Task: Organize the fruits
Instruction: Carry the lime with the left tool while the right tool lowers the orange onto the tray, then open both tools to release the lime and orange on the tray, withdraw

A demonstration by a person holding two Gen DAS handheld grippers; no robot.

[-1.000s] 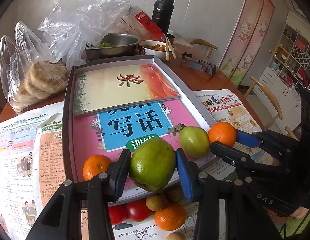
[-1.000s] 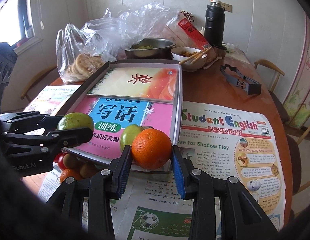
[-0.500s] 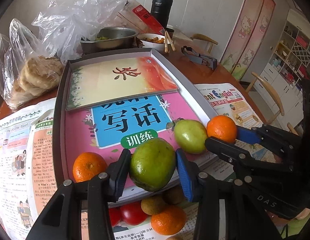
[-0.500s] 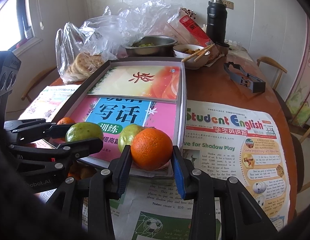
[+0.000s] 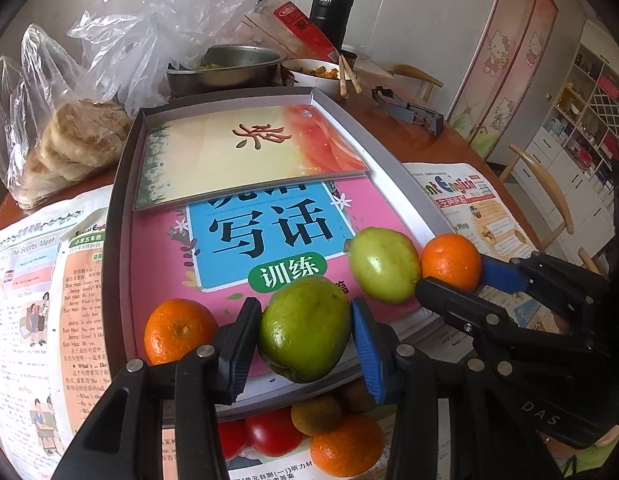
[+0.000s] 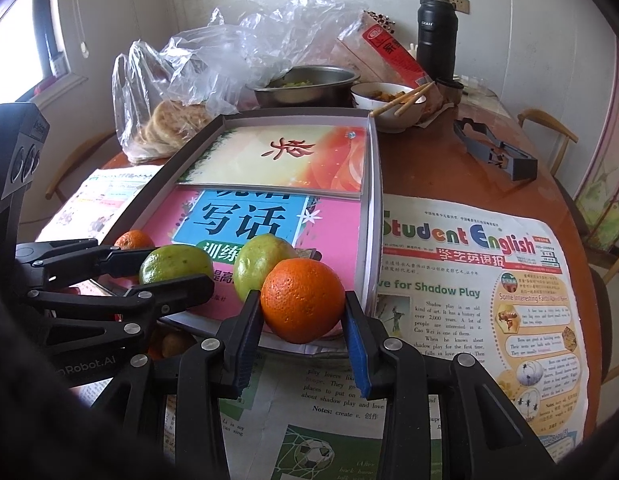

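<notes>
Fruits sit clamped in both tools at the near edge of the desk. The left tool grips a dark green fruit between its blue pads, holding it over the near rim of a shallow grey tray. Beside it, the right tool is closed on an orange, also at the tray's near rim, above a newspaper spread on the desk.

Under the left tool, loose on the paper, lie a red tomato, a brown kiwi-like fruit and another orange. Inside the tray, a small orange rests near the left corner and a paler green fruit lies just beside the right tool's orange; both sit on a pink and blue workbook. A cream and red booklet overlaps the workbook's far end.

Beyond the tray stand a steel bowl, a white bowl with chopsticks, clear plastic bags of flatbreads and a black flask. A grey clip-like tool part lies on bare wood to the right.
</notes>
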